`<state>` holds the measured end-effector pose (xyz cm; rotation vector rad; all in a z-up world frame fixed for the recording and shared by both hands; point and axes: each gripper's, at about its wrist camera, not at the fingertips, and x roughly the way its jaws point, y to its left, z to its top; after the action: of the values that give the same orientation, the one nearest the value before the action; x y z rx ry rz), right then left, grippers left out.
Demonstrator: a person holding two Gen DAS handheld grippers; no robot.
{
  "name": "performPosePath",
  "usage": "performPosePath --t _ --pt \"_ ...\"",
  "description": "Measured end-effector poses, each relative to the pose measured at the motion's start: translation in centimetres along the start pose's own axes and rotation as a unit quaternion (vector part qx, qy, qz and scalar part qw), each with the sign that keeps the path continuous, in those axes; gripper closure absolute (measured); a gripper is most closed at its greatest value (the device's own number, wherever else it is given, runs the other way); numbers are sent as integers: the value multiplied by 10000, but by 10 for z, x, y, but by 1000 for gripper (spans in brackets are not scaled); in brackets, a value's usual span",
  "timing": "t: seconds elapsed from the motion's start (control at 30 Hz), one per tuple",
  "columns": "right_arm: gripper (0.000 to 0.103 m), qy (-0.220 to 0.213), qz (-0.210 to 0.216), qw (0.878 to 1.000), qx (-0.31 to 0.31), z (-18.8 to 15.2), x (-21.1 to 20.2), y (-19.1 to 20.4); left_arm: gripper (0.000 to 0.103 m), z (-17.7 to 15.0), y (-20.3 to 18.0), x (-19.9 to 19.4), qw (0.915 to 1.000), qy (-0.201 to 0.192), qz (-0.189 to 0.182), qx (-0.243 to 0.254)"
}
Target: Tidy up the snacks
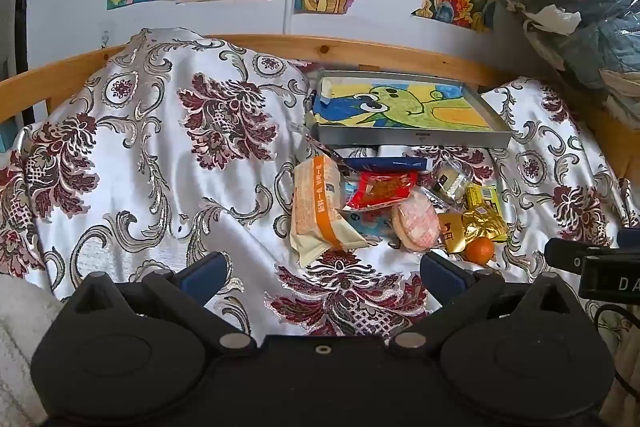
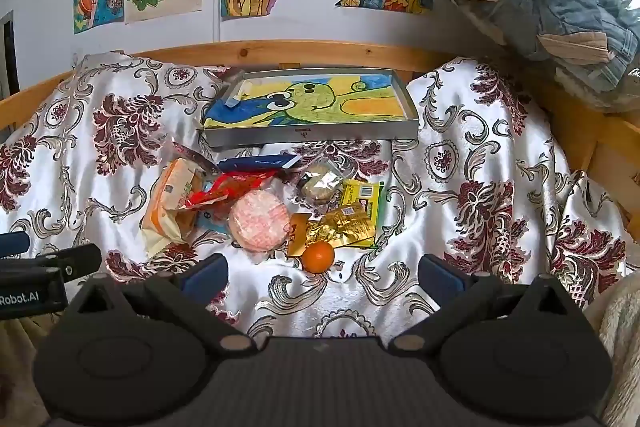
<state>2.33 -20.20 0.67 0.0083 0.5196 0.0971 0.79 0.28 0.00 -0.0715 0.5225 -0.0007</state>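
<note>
A white bedspread [image 2: 460,163] with dark red floral patterning covered the whole surface ahead of both grippers, backed by a wooden rail [image 2: 280,51]. Straight ahead of the right gripper [image 2: 322,277], at the far side of the cloth, lay a shallow grey tray [image 2: 312,135] lined with a green-and-yellow cartoon drawing, holding no snacks. Between that tray and the right gripper sat the snack pile. At its left edge, a cream packet with an orange band [image 2: 170,203] lay lengthwise. Beside it was a red wrapper [image 2: 224,189], and nearer, a round pink-speckled cake in clear film [image 2: 258,215]. To the right lay a gold foil pouch [image 2: 344,225] overlapping a yellow-green packet [image 2: 366,197]. A small orange fruit [image 2: 318,256] rested closest, just beyond the right gripper's fingertips. Both fingers stood wide apart, gripping nothing. The left gripper [image 1: 322,277] was likewise spread and empty, with the pile ahead and slightly to its right, the fruit [image 1: 479,249] just past its right finger.
</note>
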Motion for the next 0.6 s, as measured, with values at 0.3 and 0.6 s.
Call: performPosePath --t 0.3,0.6 --pt "0 19 -31 10000 -86 -1 1 3 1 -6 -1 -4 10000 -28 -38 -31" --pt "0 25 -57 9999 -104 -1 1 5 1 -6 -1 -4 9999 -35 -62 -81"
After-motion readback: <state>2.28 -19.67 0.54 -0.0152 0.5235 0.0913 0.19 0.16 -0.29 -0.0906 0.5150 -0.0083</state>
